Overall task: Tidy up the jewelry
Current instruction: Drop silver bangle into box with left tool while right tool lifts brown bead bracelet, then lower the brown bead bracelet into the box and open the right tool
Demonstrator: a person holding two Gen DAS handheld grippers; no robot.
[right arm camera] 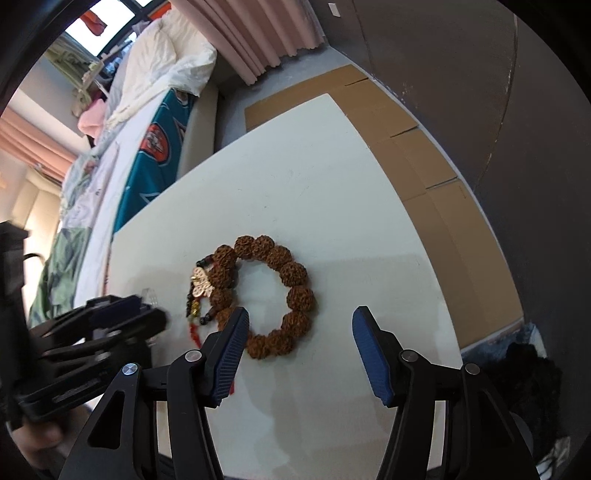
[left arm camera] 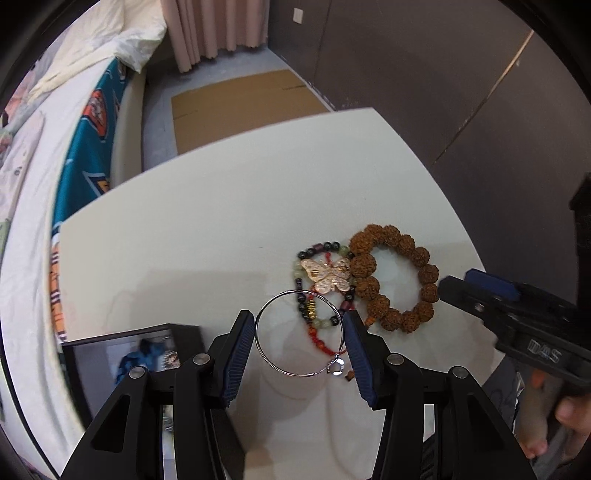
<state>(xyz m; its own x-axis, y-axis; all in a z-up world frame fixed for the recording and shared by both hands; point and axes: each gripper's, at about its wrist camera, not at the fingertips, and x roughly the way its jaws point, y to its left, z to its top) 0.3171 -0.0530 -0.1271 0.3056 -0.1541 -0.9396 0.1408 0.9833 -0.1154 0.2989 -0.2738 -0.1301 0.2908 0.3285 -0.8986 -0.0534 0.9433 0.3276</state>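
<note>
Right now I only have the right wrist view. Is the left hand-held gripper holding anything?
Observer: Yes. The left hand-held gripper pinches a thin silver bangle, with a pad on each side.
Operator: Anything hanging off it?
Observer: A small silver charm at its near edge.
Operator: What's behind the bangle?
Observer: The mixed-bead bracelet, a full loop. A butterfly clip lies on it, and it rests against the brown bead bracelet.

Looked steeply down from close above the white table [left arm camera: 207, 206], each wrist view along its own fingers; shared the brown knobbly bead bracelet [right arm camera: 273, 295] and pink curtain [left arm camera: 218, 26].
</note>
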